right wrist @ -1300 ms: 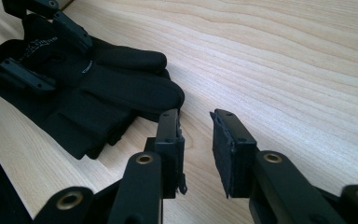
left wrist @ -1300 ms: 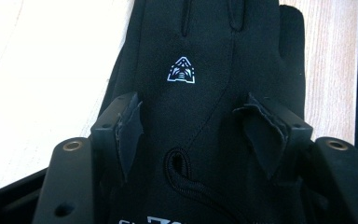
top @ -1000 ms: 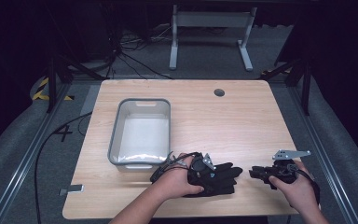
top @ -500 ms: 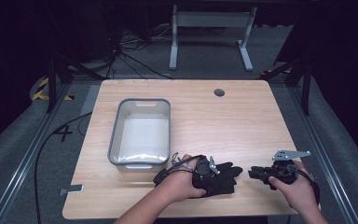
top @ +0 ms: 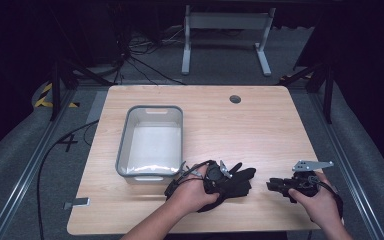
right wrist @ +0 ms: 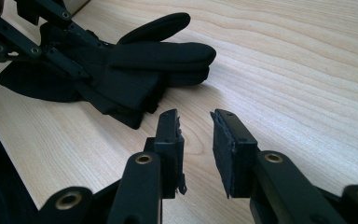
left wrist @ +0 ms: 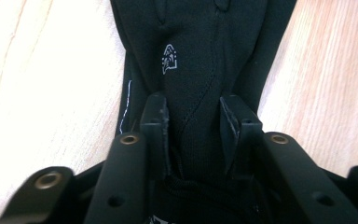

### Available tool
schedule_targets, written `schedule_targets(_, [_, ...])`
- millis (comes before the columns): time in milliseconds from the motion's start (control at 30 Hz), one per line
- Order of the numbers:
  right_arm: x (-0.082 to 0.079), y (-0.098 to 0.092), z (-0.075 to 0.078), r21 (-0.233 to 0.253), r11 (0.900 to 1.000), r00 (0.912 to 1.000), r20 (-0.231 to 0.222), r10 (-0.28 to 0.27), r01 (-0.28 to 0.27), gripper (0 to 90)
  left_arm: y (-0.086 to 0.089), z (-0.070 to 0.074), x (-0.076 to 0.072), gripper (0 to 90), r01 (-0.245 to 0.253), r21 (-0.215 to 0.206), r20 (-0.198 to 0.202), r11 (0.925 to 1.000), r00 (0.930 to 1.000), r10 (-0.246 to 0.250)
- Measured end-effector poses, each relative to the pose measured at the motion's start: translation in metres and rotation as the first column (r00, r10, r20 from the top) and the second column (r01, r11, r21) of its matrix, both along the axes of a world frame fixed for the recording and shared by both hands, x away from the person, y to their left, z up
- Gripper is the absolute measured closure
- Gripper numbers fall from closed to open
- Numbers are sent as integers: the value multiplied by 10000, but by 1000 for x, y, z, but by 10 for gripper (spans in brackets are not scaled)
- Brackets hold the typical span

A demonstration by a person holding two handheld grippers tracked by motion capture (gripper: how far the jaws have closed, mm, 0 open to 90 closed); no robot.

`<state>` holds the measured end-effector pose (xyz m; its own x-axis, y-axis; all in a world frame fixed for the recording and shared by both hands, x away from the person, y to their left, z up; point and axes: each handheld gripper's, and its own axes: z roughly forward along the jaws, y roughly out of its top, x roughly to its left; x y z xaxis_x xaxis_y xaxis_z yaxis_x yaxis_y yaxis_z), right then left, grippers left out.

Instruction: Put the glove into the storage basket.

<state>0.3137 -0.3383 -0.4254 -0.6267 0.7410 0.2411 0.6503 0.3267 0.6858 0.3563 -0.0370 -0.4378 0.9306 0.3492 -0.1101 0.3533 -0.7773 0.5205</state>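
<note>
Left gripper [left wrist: 193, 116] is seen closed on the black fabric glove [left wrist: 200, 60], a fold of cloth near the cuff being pinched between its two black jaws; a small white logo [left wrist: 168, 58] is printed on the glove just beyond them. In the high view the black fabric glove [top: 232, 182] is found lying on the light wooden table [top: 260, 130] near the front edge, its fingers pointing toward the right gripper [top: 274, 185]. That gripper is held low over the table, just beside the glove and apart from it; in the right gripper view its jaws [right wrist: 196, 140] are seen parted by a narrow gap, with nothing gripped. A grey rectangular plastic bin [top: 122, 145] stands just behind the left hand [top: 192, 192].
</note>
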Motion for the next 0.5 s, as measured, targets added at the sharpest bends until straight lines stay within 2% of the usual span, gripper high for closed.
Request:
schedule_targets(100, [0, -2, 1, 45, 10000, 10000, 28, -50, 50, 719, 3, 6, 0, 674, -278, -472, -296, 9985, 9992, 264])
schedule_targets(200, [1, -4, 2, 130, 9998, 9999, 22, -133, 133, 717, 3, 16, -1, 674, -200, -609, -469, 9979, 9988, 172])
schedule_targets(367, [1, -4, 2, 120, 9998, 9999, 17, -139, 139, 715, 4, 34, -1, 672, -180, -816, -405, 9965, 9991, 147])
schedule_targets(467, [0, -4, 2, 142, 9998, 9999, 9, -117, 117, 710, 6, 45, 1, 669, -157, -1136, -626, 9934, 9980, 86])
schedule_targets(500, [0, -4, 2, 159, 9998, 9999, 7, -121, 121, 708, 8, 48, 2, 669, -84, -1077, -624, 9942, 9981, 16])
